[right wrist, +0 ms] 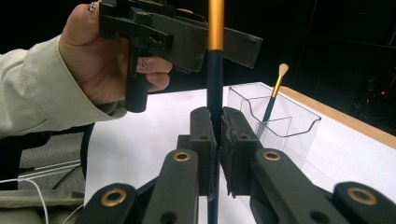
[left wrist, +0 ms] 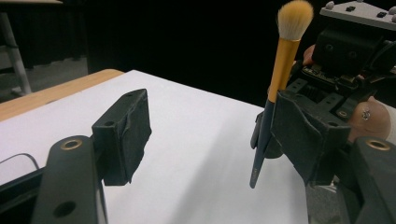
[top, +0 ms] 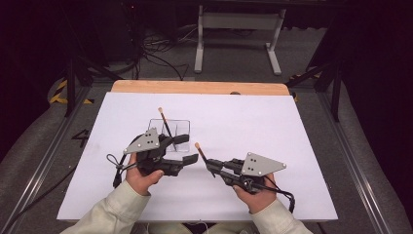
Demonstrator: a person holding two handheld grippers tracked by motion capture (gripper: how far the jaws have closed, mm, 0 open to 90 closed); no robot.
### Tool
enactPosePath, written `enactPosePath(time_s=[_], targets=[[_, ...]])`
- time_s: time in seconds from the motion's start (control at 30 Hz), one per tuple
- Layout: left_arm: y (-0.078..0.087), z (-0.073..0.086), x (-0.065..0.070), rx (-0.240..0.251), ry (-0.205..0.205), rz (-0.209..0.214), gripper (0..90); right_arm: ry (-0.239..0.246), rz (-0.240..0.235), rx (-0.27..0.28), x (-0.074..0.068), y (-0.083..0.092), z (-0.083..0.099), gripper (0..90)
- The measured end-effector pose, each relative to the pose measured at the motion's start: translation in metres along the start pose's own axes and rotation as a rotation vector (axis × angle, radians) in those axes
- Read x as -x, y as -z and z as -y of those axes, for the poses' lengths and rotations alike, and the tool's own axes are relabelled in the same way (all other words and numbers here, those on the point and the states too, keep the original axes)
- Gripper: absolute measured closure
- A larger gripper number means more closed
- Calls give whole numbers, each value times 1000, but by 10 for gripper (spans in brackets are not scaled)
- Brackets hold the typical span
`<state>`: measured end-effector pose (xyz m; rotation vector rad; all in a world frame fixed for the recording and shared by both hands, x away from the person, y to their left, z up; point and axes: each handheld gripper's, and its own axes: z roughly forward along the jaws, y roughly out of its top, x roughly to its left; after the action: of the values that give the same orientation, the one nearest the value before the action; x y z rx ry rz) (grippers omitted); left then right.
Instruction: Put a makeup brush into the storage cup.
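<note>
My right gripper [top: 210,165] [right wrist: 217,122] is shut on the dark lower handle of a makeup brush [top: 200,152] [right wrist: 215,70]. It holds the brush upright, gold ferrule and pale bristles on top. My left gripper [top: 188,155] [left wrist: 210,114] faces it from the left with its jaws open around the brush [left wrist: 280,60]. The handle stands close by the jaw on the right in the left gripper view, well apart from the other jaw. Behind them stands a clear plastic holder [top: 181,127] [right wrist: 299,126] with a second brush [top: 164,122] [right wrist: 278,84] leaning inside.
A white sheet [top: 253,122] covers the table, whose wooden far edge [top: 195,87] shows beyond it. Past the table, cables and a white frame's legs [top: 238,29] stand on the floor. A cable trails from each gripper toward the person.
</note>
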<state>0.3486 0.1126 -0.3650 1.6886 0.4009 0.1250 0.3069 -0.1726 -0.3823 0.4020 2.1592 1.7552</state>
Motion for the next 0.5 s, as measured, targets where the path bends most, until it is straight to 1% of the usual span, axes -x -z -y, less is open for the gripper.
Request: enactPosePath(time_s=[0.07, 0.2, 0.37, 0.5], targets=[[-2, 1, 0, 3, 15, 11, 302, 3, 1, -3, -1, -1, 0, 840], [-6, 2, 2, 1, 11, 23, 318, 4, 2, -8, -2, -2, 1, 840], [-5, 3, 3, -4, 4, 31, 328, 0, -2, -10, -2, -3, 1, 840], [-5, 3, 4, -4, 2, 45, 328, -15, 4, -21, -1, -2, 2, 841]])
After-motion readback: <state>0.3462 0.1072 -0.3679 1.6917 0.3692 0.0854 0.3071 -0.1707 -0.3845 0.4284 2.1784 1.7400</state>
